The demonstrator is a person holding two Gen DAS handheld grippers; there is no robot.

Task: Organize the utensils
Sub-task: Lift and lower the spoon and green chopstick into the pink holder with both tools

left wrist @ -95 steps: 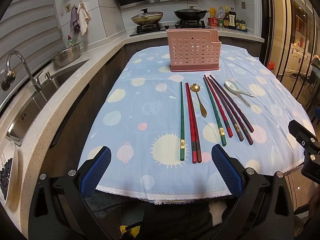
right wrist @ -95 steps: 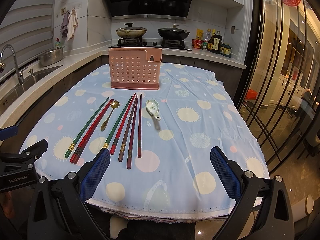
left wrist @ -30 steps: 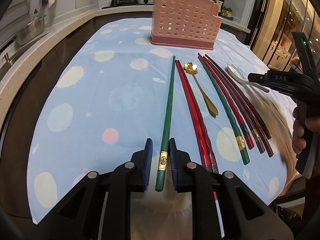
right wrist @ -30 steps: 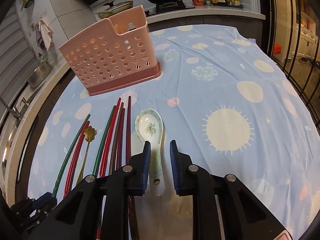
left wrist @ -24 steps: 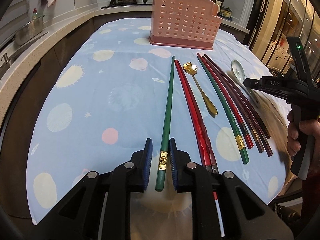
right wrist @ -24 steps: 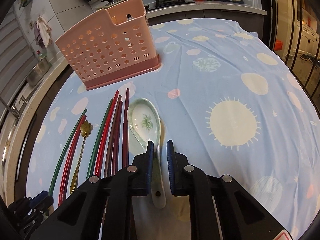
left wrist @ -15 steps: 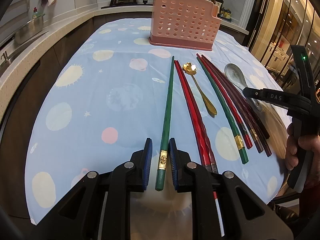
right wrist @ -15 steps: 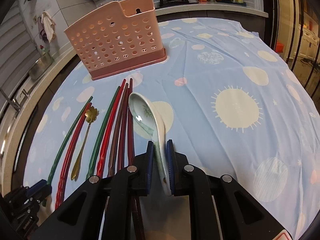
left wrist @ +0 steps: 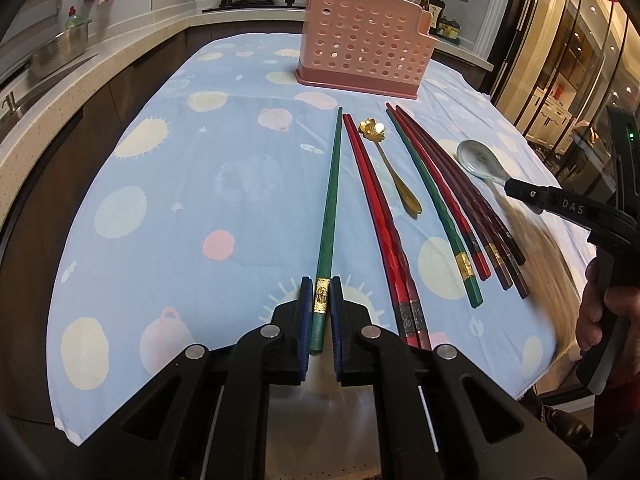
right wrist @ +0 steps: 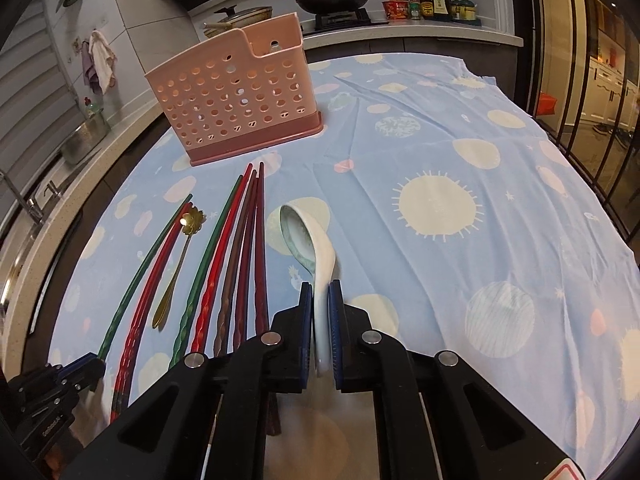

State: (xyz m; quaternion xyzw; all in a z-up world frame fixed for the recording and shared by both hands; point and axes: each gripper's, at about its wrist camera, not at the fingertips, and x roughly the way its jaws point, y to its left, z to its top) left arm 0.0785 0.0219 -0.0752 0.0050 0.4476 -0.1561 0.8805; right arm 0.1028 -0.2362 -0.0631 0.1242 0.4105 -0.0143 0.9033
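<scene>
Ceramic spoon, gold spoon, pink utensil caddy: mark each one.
ceramic spoon [right wrist: 304, 236], right wrist view, on its bowl.
gold spoon [left wrist: 404, 192], left wrist view, on its handle.
pink utensil caddy [right wrist: 236, 104], right wrist view, on its perforated front wall.

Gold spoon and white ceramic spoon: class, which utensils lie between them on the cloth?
Between the gold spoon and the white ceramic spoon lies a bundle of chopsticks: one green, one red, the rest dark maroon. Both wrist views show it.
</scene>
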